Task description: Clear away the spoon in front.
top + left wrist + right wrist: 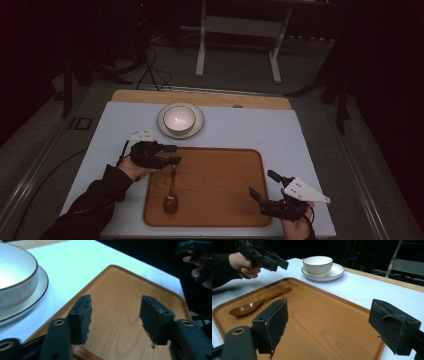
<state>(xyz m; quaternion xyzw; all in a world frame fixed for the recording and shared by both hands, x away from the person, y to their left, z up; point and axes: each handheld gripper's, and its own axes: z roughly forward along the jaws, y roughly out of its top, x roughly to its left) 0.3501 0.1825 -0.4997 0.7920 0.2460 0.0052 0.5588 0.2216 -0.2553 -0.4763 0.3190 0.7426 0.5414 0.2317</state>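
Observation:
A brown wooden spoon [171, 194] lies on the wooden tray [220, 200], bowl end near me and handle pointing away. My left gripper [173, 154] stands open over the tray's far left edge, right at the tip of the spoon's handle. In the left gripper view the jaws [116, 305] are apart with bare tray [125, 290] between them, and the handle tip [81, 353] shows just under the left jaw. My right gripper [261, 183] hangs open over the tray's near right part, its jaws [329, 312] wide apart and empty. In the right gripper view the spoon [258, 303] lies at the left.
A white bowl [179, 119] sits on a white plate [198, 129] beyond the tray, on the white table mat [280, 130]. A wooden strip [260, 101] runs along the table's far edge. A metal stand [240, 30] and cables [150, 70] are on the floor behind.

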